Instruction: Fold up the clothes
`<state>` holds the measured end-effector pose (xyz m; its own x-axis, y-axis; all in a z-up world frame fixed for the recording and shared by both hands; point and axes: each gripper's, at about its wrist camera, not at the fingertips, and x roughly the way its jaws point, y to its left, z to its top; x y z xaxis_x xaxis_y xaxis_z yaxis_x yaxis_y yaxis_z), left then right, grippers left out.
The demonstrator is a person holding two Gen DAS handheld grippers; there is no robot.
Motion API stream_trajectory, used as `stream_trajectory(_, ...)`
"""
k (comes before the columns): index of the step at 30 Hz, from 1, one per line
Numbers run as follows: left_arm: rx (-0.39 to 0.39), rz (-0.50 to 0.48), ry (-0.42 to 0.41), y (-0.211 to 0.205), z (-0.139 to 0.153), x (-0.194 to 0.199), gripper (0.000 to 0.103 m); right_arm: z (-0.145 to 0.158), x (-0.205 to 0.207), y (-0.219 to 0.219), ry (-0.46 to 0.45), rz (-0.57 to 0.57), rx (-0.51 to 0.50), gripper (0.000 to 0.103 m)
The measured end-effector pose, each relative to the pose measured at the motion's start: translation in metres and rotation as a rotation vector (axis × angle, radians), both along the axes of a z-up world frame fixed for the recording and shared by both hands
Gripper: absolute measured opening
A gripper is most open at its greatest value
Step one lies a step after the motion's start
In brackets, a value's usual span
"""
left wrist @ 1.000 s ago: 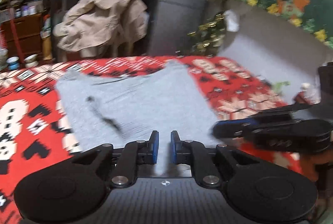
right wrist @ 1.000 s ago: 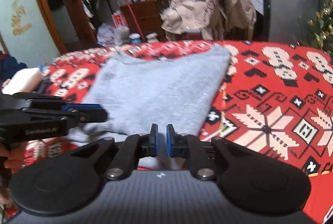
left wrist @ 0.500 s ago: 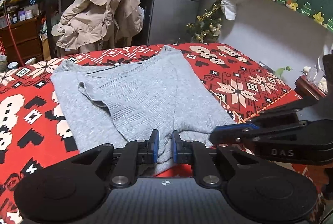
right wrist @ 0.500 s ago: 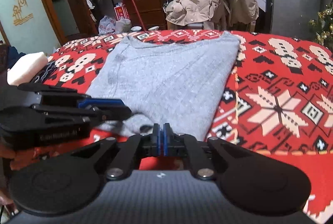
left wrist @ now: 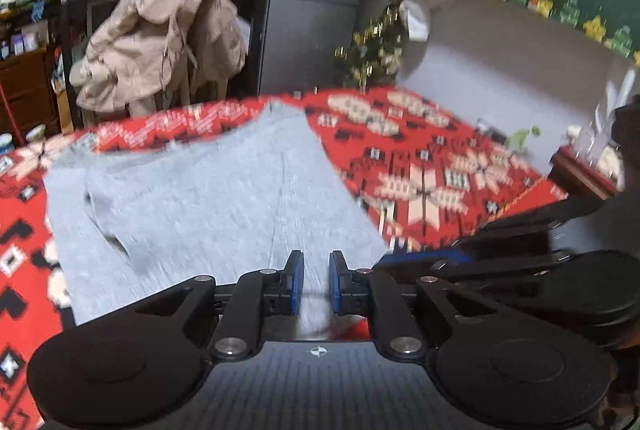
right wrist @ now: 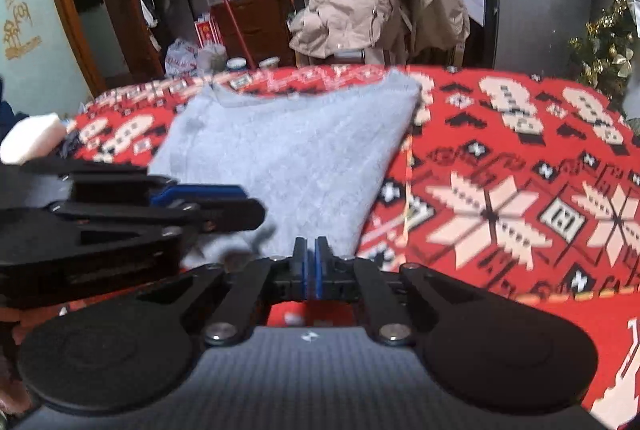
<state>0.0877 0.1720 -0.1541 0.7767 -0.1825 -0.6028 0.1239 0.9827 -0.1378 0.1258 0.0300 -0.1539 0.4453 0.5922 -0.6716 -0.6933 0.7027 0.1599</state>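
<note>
Your left gripper (left wrist: 315, 280) is clamping the sweater's (left wrist: 208, 198) near hem, cloth bunching between its narrowly parted pads. The grey sweater is lying flat on the red blanket (left wrist: 420, 174), its hem toward you. It's soft, light knit, so it will be sagging and stretching; grip the hem corners. Your right gripper (right wrist: 310, 266), just right of the left one, is pinched together at that hem; whether it's catching cloth I cannot tell.

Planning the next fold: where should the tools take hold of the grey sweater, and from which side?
Grip the near hem of the grey sweater, at its two near corners, coming in low from the near edge of the red blanket. It lies flat, already folded narrow, with the hem nearest both tools, so thin cloth there can be pinched and carried away toward the neckline.
</note>
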Motion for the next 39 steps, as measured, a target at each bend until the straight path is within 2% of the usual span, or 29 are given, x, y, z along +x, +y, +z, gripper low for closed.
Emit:
stream_trajectory(6, 0.003, 0.02, 0.02, 0.002, 0.001, -0.017, 0.012, -0.002, -0.011, -0.015, 0.02, 0.001, 0.001, 0.003)
stream_trajectory(13, 0.004, 0.053, 0.042, 0.009, 0.002, -0.047, 0.012, 0.002, -0.019, -0.032, 0.049, -0.031, 0.023, 0.006)
stream_trajectory(18, -0.025, 0.126, 0.006, 0.022, 0.01, -0.068, 0.012, 0.011, -0.022, -0.034, 0.05, -0.039, 0.062, 0.009)
stream_trajectory(22, -0.002, 0.19, -0.013, 0.034, 0.01, -0.071, 0.012, 0.014, -0.024, -0.025, 0.036, -0.026, 0.062, 0.009)
stream_trajectory(28, 0.008, 0.261, 0.016, 0.049, 0.004, -0.073, 0.012, 0.011, -0.018, -0.009, 0.005, -0.037, 0.042, 0.009)
stream_trajectory(34, 0.016, 0.261, 0.03, 0.052, -0.001, -0.084, 0.013, 0.0, -0.011, -0.007, 0.027, -0.047, 0.009, 0.009)
stream_trajectory(39, -0.025, 0.279, 0.017, 0.057, 0.006, -0.089, 0.013, 0.007, -0.014, -0.016, 0.033, -0.044, 0.02, 0.01)
